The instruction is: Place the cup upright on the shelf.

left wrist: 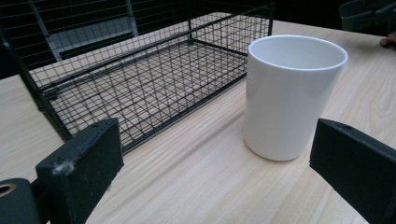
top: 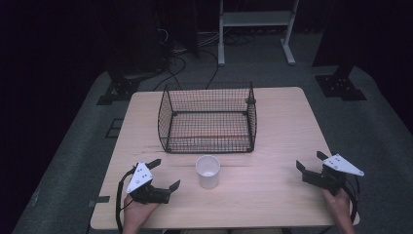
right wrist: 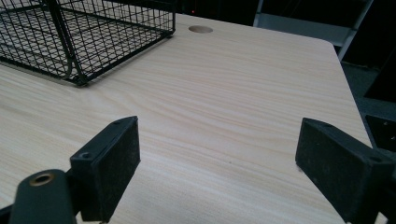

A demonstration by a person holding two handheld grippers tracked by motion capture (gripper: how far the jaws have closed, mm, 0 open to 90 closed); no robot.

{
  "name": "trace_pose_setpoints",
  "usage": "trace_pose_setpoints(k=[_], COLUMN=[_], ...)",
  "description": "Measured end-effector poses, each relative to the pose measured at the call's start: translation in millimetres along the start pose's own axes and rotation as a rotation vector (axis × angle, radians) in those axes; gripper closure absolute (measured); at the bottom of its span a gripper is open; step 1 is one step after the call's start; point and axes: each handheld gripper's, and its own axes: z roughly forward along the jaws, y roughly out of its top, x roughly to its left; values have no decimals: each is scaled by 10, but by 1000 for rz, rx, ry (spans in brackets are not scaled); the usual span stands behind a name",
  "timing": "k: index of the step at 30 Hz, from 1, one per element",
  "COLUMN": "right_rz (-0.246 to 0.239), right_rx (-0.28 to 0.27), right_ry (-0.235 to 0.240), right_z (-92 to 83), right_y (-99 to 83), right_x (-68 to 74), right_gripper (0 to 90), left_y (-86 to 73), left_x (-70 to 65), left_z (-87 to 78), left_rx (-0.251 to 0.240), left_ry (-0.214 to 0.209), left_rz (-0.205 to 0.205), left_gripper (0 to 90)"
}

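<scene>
A white cup (top: 208, 171) is seen standing upright on a wooden table (top: 272, 146), just in front of a black wire basket (top: 208, 118) and apart from it, between two hand-held grippers. The left gripper (top: 165, 174) is held low beside the cup, its jaws spread wide and turned toward it; in the left gripper view the cup (left wrist: 292, 95) is framed between the two black jaws but nearer the right-hand one, untouched, which suggests a grasp is being lined up. The basket (left wrist: 140, 79) is set open-topped directly behind, apparently so that the cup can be lifted over its near wall and dropped in; its floor looks empty, though the mesh makes that hard to confirm. The right gripper (top: 311, 165) is kept well off to the side near the table's edge, jaws likewise parted and closed on nothing, pointed across bare wood (right wrist: 243, 93) toward the basket's corner (right wrist: 93, 42), probably held clear so the left has room.
</scene>
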Motion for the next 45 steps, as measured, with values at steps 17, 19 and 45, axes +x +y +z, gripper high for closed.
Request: trace_pose_setpoints(k=[17,19,45], right_rz=[0,1,-1], right_rx=[-1,0,-5], right_ry=[2,1,6], right_z=[1,2,0], right_y=[0,1,0], right_x=[-3,-2,0], right_gripper=[130,130,130], left_y=[58,73,254], left_x=[-142,-159,-375], left_z=[150,179,668], left_rx=[54,59,186], left_ry=[-108,-116,-226], left_rz=[51,54,122], left_gripper=[20,20,20])
